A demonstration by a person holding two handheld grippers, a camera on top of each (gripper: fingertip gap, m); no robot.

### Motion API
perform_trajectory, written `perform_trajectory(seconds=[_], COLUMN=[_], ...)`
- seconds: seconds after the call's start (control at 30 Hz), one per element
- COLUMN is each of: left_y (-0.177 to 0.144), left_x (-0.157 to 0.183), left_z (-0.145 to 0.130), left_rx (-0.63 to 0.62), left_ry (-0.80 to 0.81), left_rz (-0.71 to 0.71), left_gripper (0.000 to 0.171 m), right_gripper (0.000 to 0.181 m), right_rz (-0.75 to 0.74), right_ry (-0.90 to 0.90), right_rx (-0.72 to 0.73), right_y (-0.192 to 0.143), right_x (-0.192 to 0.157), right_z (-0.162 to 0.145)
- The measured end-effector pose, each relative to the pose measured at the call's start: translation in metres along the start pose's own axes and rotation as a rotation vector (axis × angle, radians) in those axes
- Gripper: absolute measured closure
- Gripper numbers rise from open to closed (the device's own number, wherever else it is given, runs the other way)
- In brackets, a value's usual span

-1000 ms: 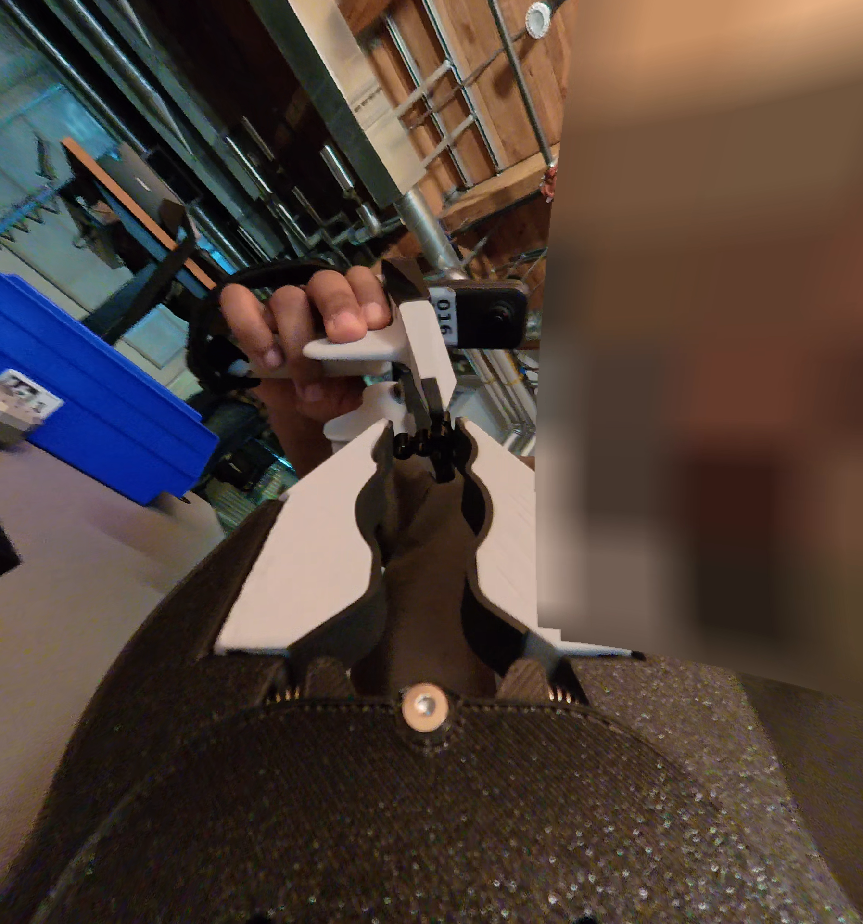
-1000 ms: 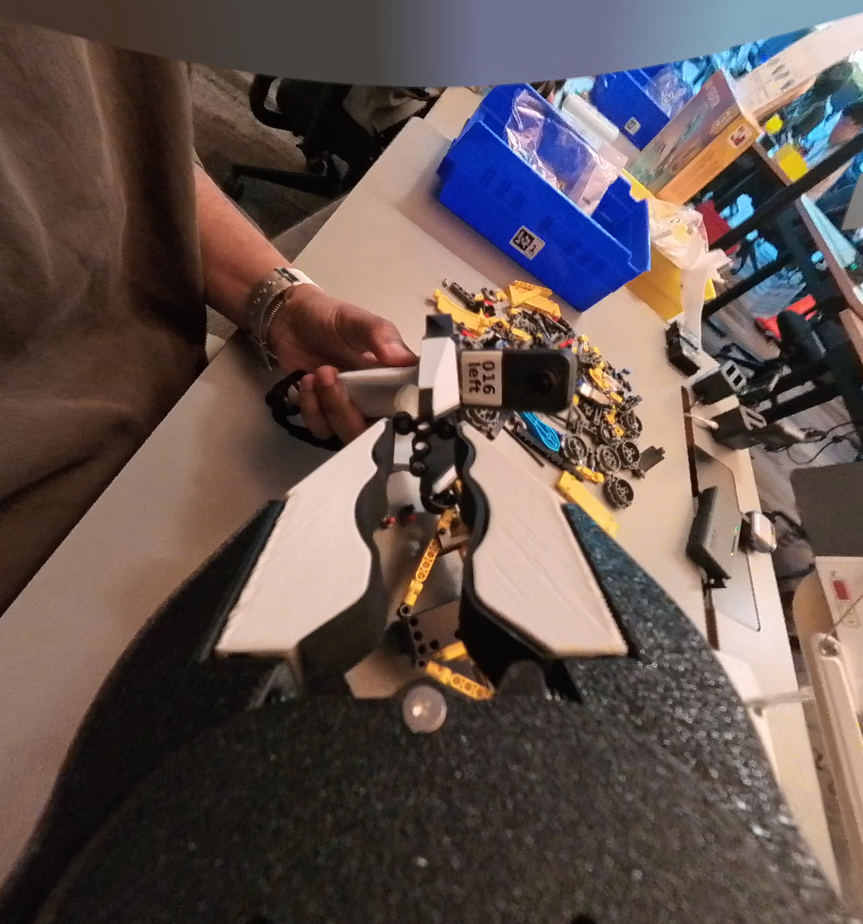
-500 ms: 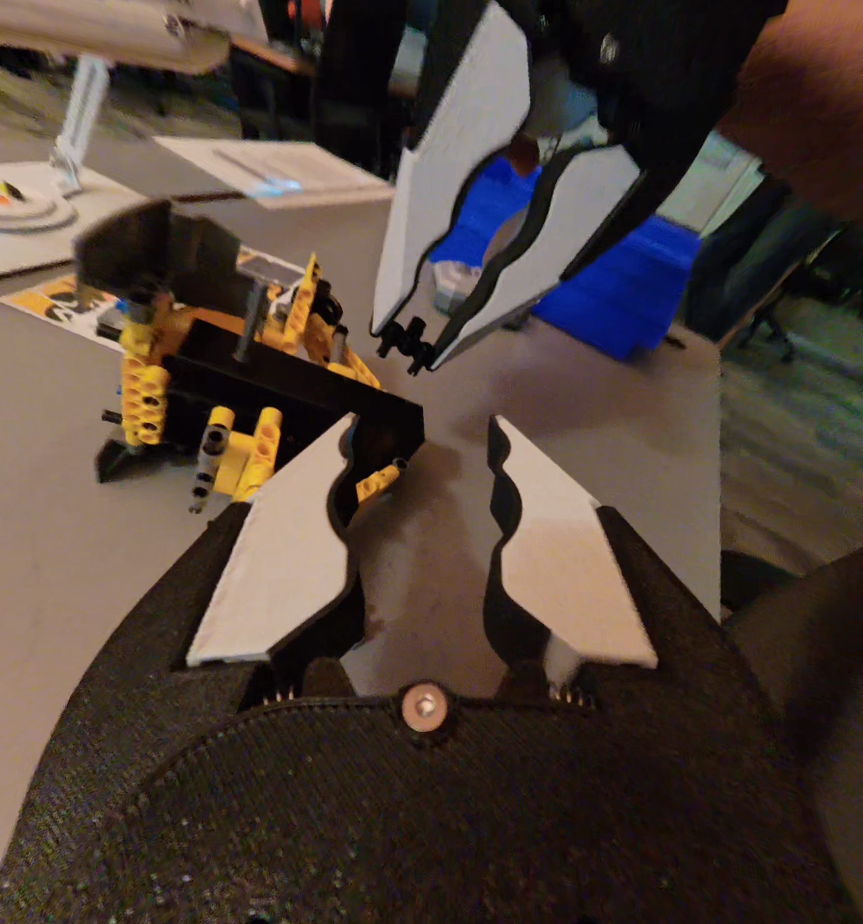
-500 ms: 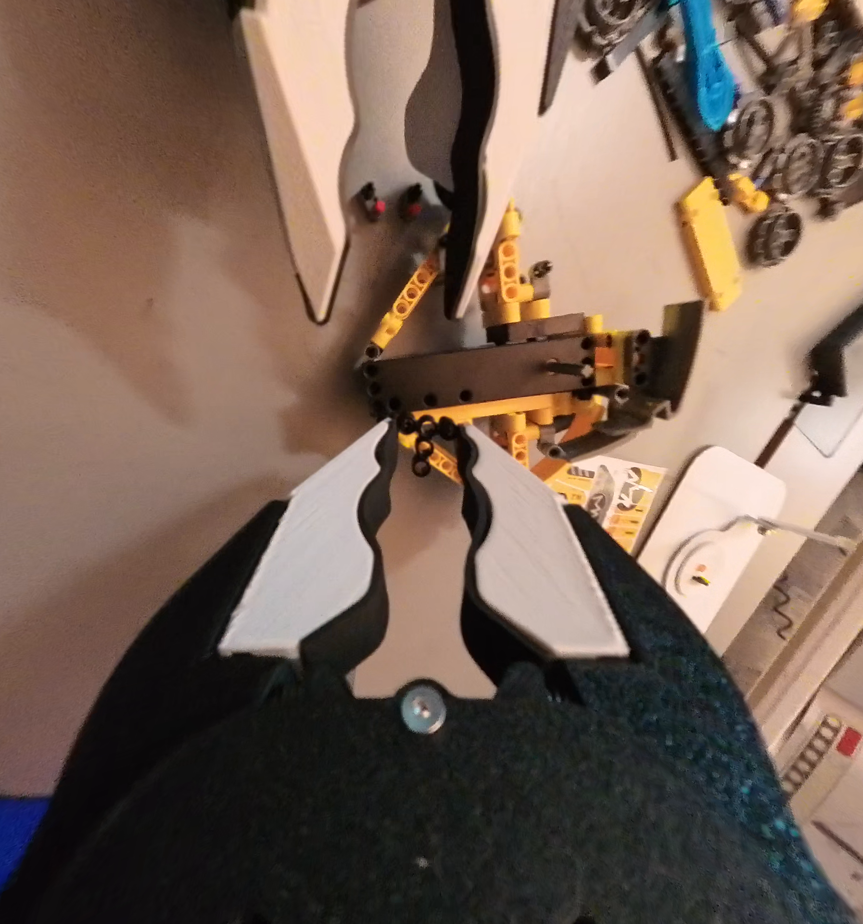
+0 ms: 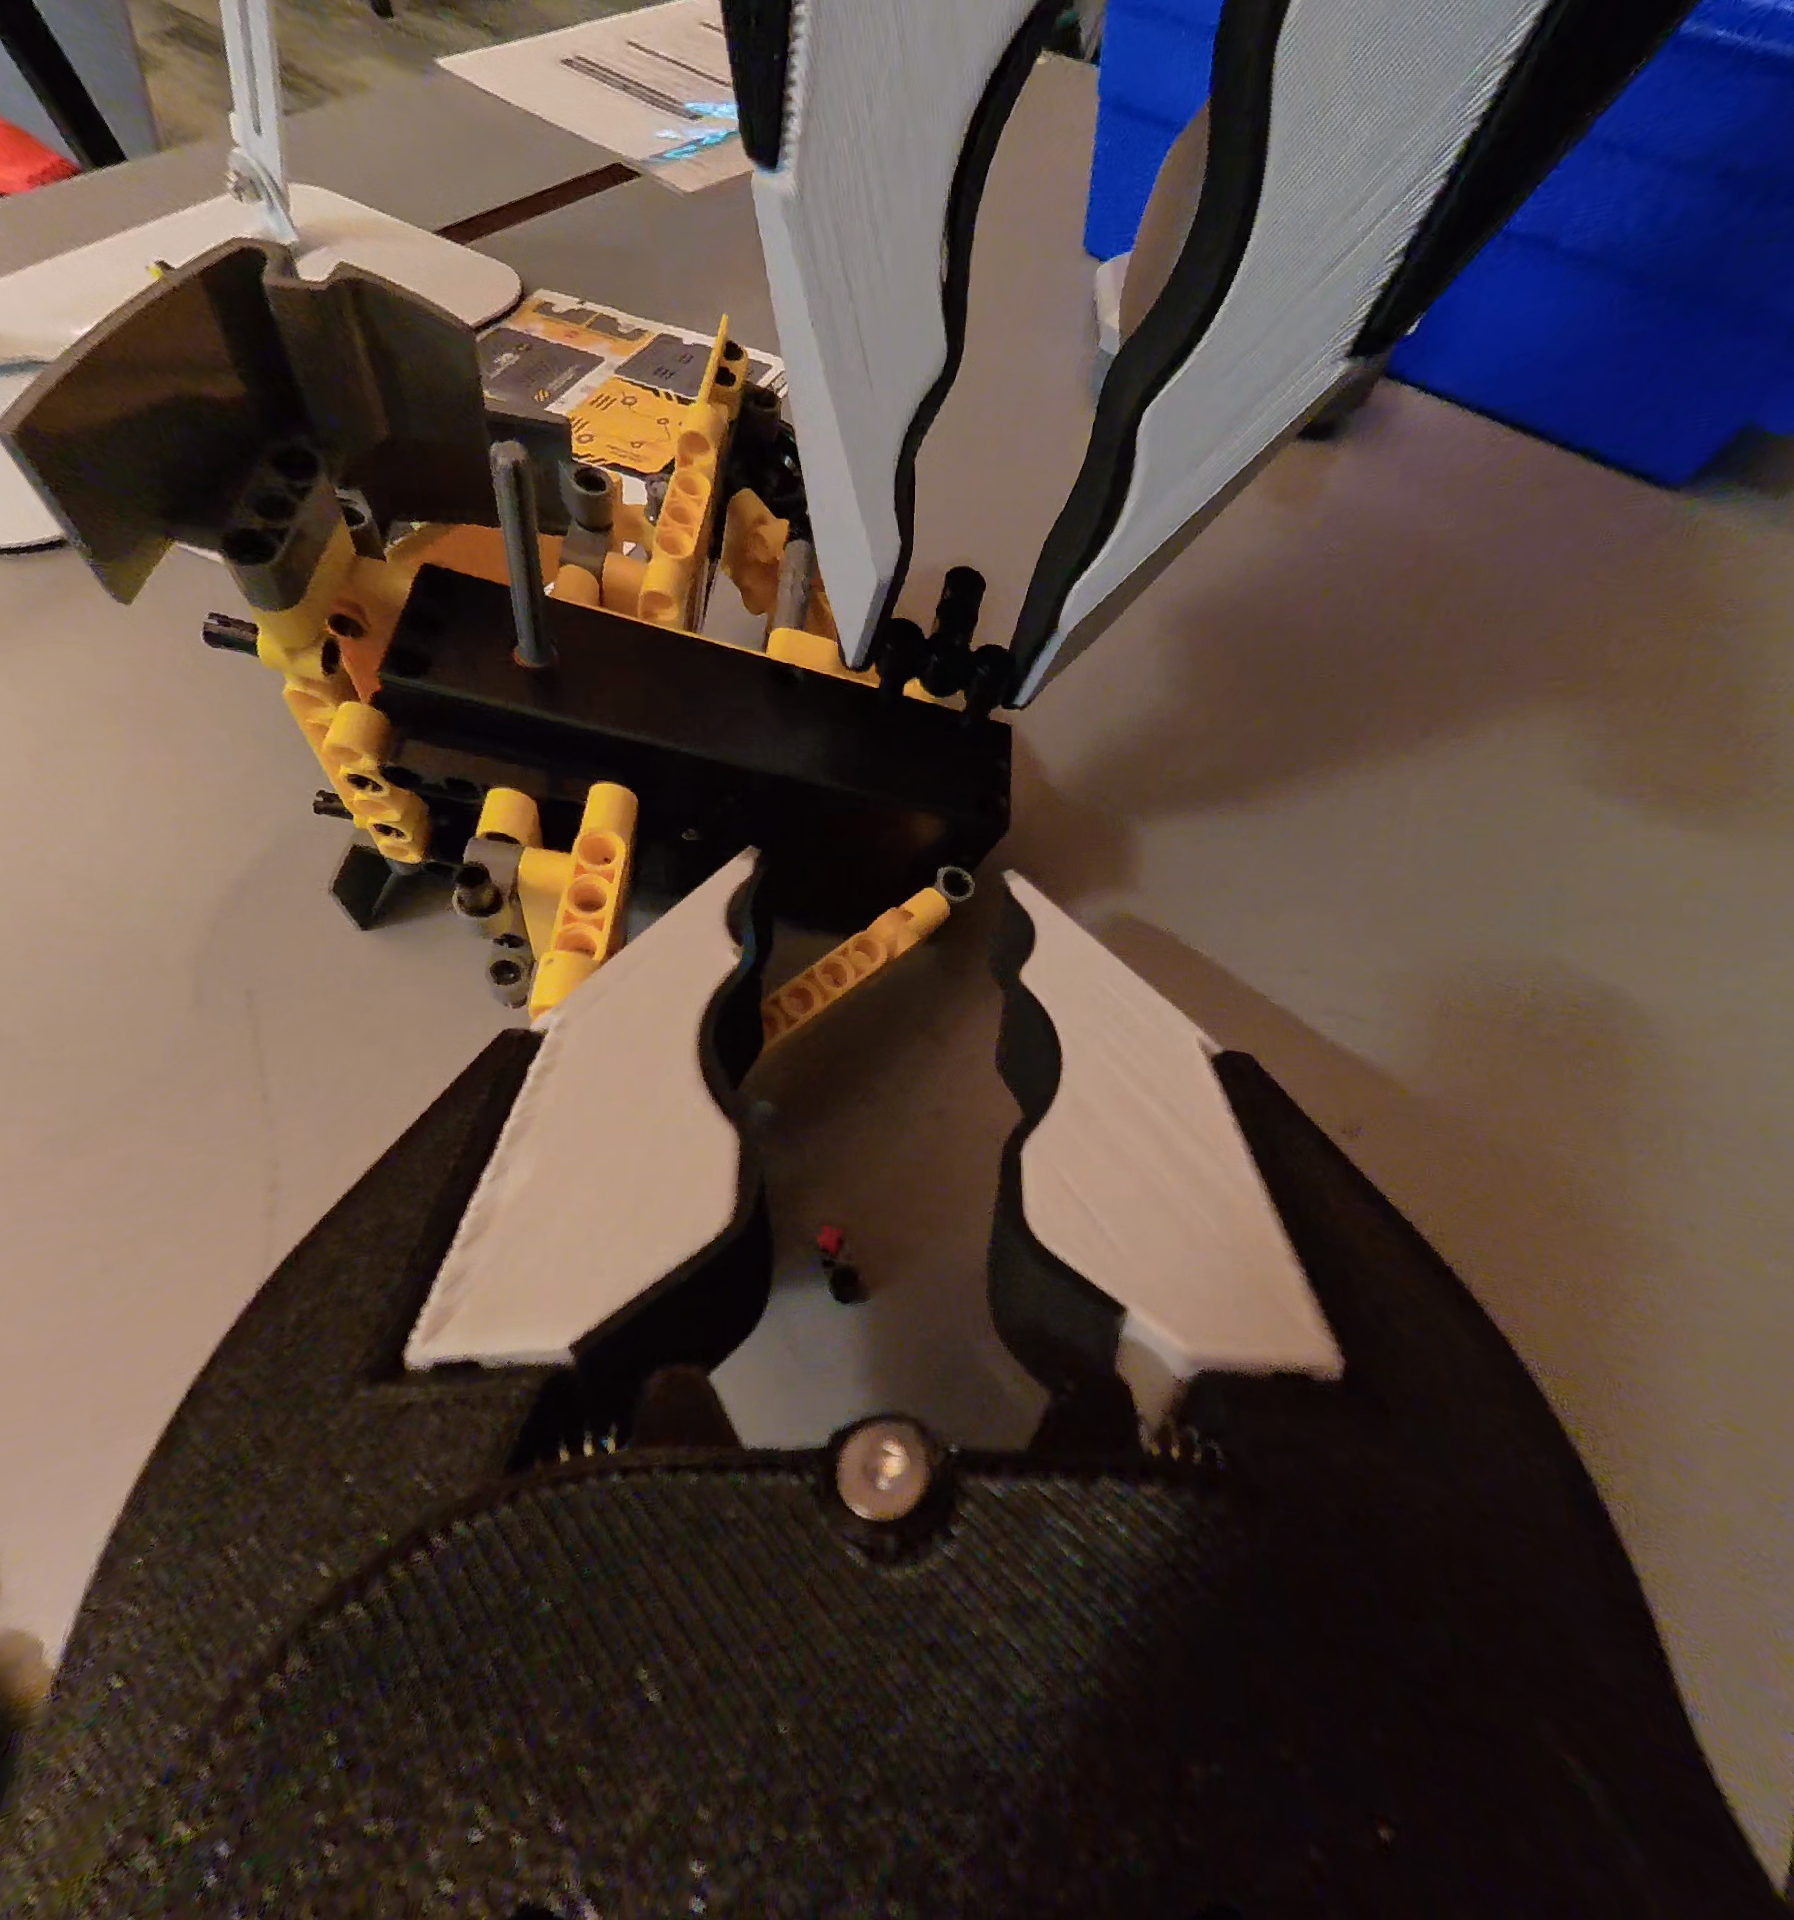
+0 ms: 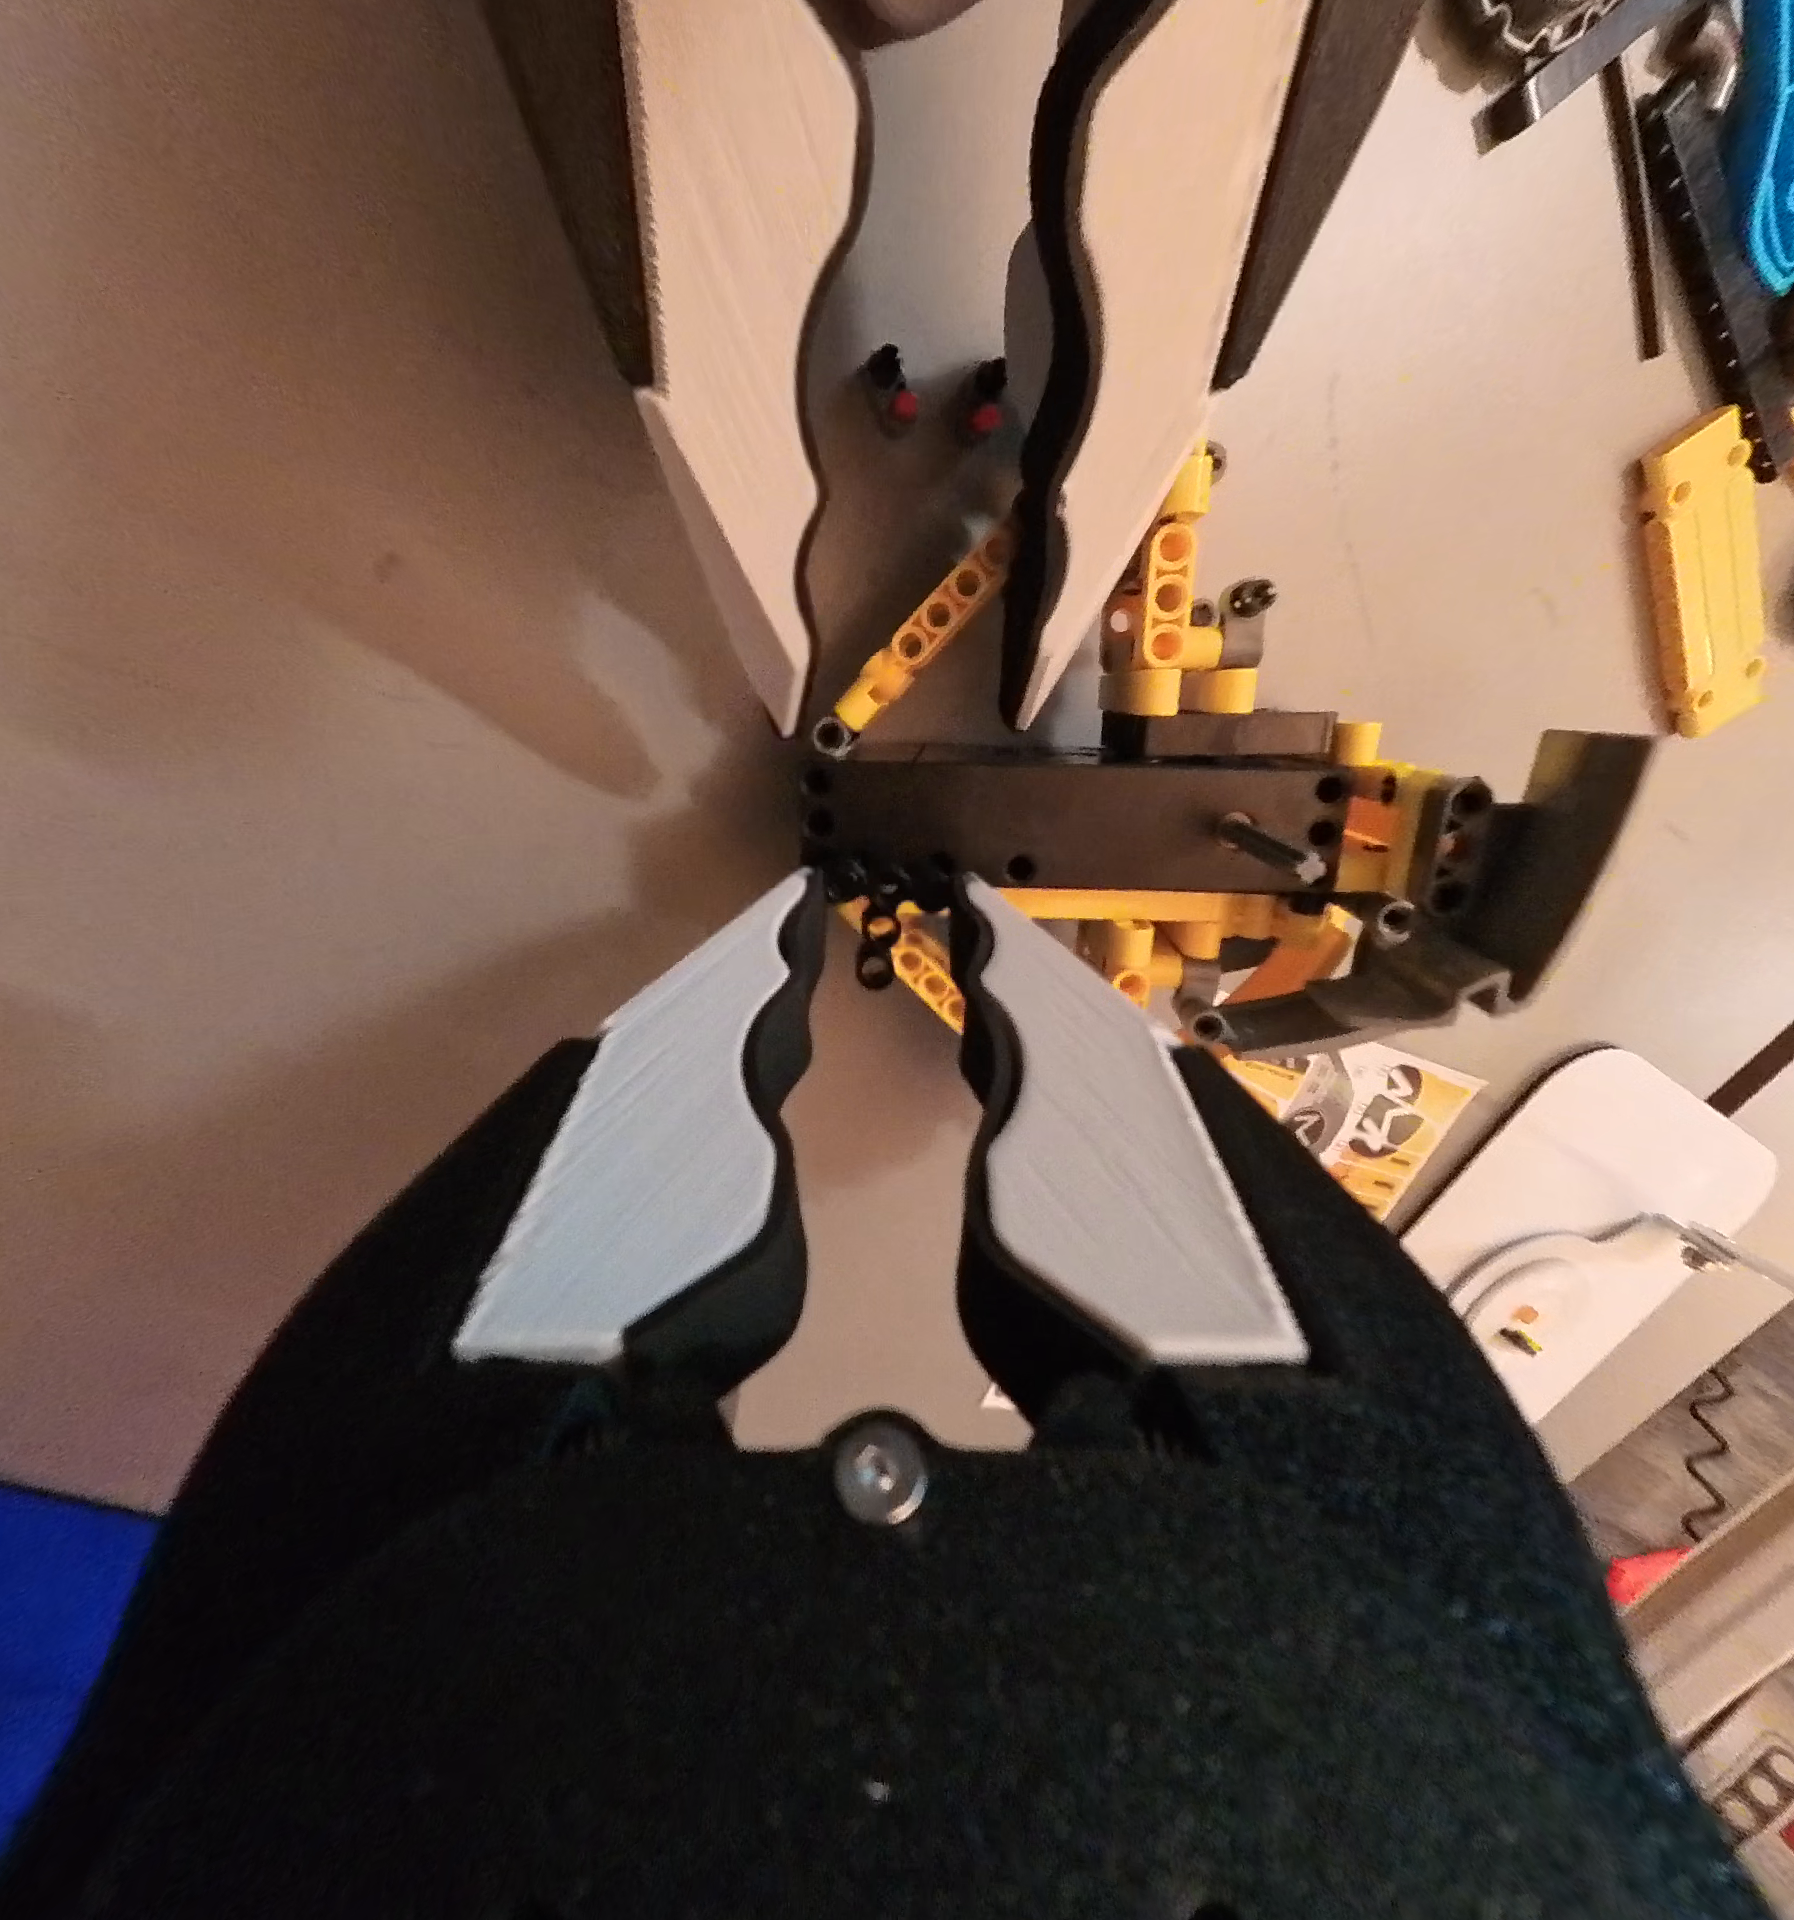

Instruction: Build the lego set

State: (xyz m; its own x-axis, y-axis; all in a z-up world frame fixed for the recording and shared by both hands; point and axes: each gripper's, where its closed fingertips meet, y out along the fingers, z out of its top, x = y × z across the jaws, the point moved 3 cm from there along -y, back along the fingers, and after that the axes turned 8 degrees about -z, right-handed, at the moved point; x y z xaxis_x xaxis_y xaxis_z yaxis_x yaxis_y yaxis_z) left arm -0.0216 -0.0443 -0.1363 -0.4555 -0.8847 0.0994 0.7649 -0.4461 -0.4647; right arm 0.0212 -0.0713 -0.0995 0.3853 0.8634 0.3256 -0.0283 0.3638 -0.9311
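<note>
A black and yellow brick-built model (image 5: 685, 717) with a dark grey scoop stands on the grey table (image 5: 1444, 831); it also shows in the right wrist view (image 6: 1059, 810). My right gripper (image 6: 891, 881) is shut on a small black connector piece (image 6: 877, 920) and holds it against the near end of the model's long black beam. In the left wrist view that gripper (image 5: 934, 675) comes down from above with the piece (image 5: 940, 649). My left gripper (image 5: 877, 878) is open, its tips on either side of the beam's end corner and a thin yellow beam (image 5: 851, 956).
Two small black and red pins (image 6: 893, 395) lie on the table under the left gripper. A blue bin (image 5: 1599, 260) stands behind, a white lamp base (image 5: 145, 260) and a sticker sheet (image 5: 602, 384) beside the model. Loose parts, among them a yellow panel (image 6: 1703, 582), lie to the right. My left and right fingertips are right by each other. The yellow panel (image 6: 1703, 582) is about equally far from each gripper, around 25 centimetres.
Both grippers came down from facing each other in the air to the model. The left gripper opened and moved up to the beam's end. The right gripper brought the black piece onto the beam.
</note>
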Motion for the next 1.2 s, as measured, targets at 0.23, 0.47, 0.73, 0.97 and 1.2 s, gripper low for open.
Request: perform_trajectory(seconds=[0.23,0.47,0.73,0.97,1.2], left_y=[0.001,0.001,0.001,0.001,-0.018], left_x=[-0.002,-0.003,-0.004,-0.003,0.005], left_z=[-0.001,-0.002,-0.002,-0.001,0.011], left_rx=[-0.009,-0.014,-0.015,-0.010,0.140], left_ry=[0.005,0.012,0.008,0.001,-0.077], left_rz=[0.009,0.020,0.023,0.004,-0.139], left_gripper=[0.141,0.143,0.142,0.140,0.117], right_gripper=[0.159,0.159,0.159,0.159,0.159], right_rz=[0.009,0.009,-0.016,-0.042,-0.050], right_ry=[0.019,-0.001,0.018,-0.001,-0.012], right_rx=[0.026,0.020,0.019,-0.019,-0.038], right_y=[0.001,0.001,0.002,0.002,0.002], right_x=[0.003,0.002,0.003,0.003,0.003], right_z=[-0.001,-0.002,-0.003,-0.002,-0.004])
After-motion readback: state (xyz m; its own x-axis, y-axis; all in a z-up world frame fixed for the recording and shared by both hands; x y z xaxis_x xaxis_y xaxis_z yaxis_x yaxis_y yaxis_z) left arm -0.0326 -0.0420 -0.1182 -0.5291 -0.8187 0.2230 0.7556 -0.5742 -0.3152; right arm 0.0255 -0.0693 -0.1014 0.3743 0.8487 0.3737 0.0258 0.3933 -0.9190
